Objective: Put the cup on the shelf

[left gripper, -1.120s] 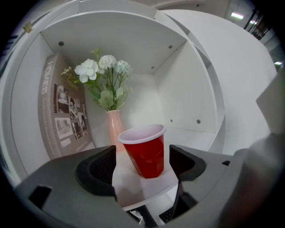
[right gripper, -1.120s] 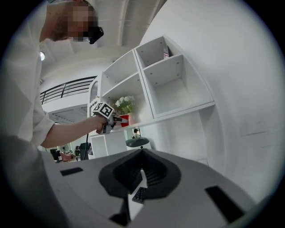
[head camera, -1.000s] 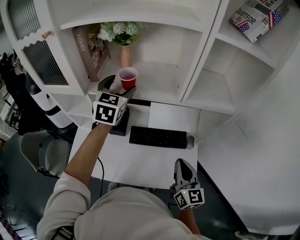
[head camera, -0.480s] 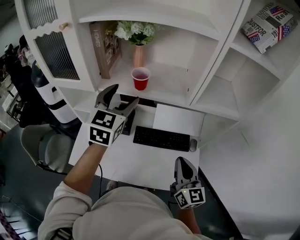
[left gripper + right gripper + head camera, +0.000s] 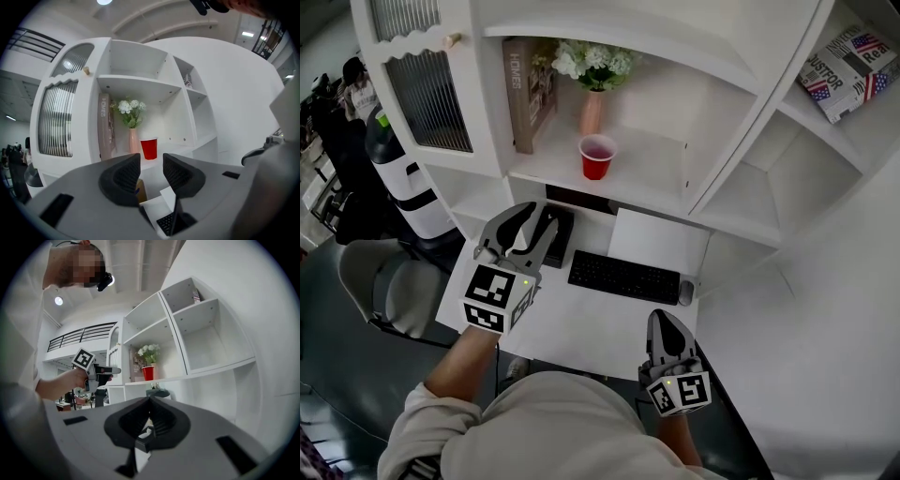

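A red cup (image 5: 597, 157) stands upright on the white shelf (image 5: 652, 173), just in front of the pink vase. It also shows in the left gripper view as the cup (image 5: 149, 148) and in the right gripper view as the cup (image 5: 148, 373). My left gripper (image 5: 525, 228) hangs over the desk, well below and left of the cup. Its jaws (image 5: 151, 171) are closing, a gap still shows between the pads, and nothing is between them. My right gripper (image 5: 665, 330) rests low at the desk's front edge, shut and empty (image 5: 150, 416).
A book (image 5: 530, 94) and a vase of flowers (image 5: 592, 103) stand behind the cup. On the desk lie a keyboard (image 5: 623, 277), a mouse (image 5: 685, 292) and a black device (image 5: 558, 239). A magazine (image 5: 848, 70) sits on the upper right shelf. A chair (image 5: 389, 291) stands at the left.
The left gripper has drawn back from the cup and down toward the desk, and its jaws have narrowed. The cup stays standing on the shelf. The right gripper has not moved.
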A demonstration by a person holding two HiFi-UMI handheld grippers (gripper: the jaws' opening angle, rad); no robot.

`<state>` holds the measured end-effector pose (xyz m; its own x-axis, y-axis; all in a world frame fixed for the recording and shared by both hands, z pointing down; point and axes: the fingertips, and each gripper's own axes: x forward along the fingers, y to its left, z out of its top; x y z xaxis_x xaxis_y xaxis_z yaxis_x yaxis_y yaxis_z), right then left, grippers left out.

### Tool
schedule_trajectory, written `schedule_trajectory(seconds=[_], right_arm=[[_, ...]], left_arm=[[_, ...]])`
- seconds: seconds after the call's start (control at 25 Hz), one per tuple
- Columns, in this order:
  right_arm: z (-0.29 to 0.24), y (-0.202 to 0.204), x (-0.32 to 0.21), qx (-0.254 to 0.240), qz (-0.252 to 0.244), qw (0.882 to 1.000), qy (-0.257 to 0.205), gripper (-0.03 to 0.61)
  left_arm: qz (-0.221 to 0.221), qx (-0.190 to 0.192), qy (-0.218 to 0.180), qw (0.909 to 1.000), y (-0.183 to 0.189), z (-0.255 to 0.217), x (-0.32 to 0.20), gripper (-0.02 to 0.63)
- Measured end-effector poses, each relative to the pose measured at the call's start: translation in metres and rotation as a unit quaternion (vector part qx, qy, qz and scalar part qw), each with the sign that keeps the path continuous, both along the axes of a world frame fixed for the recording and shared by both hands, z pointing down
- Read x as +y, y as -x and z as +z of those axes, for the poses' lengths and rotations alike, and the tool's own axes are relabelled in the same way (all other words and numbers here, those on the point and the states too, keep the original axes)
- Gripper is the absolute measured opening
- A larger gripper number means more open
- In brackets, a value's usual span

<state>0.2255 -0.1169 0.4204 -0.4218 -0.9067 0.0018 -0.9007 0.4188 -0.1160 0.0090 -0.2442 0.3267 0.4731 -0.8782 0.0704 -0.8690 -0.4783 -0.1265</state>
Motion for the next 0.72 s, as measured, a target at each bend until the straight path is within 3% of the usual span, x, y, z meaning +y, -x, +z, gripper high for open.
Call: schedule_trajectory(seconds=[0.28,0.72], right_arm=[[-0.006,0.017,0.003,0.012,-0.019,1.0,-0.006,0.005],[-0.01,0.038,0.008,0.019,-0.043,0.999,-0.008,0.005]], left_arm=[[-0.012,0.006,0.002,0.9999,0.021,0.019,0.033,0.012],[-0.015,0.011,0.005,0.9998,0.039,0.033,0.058,0.002]])
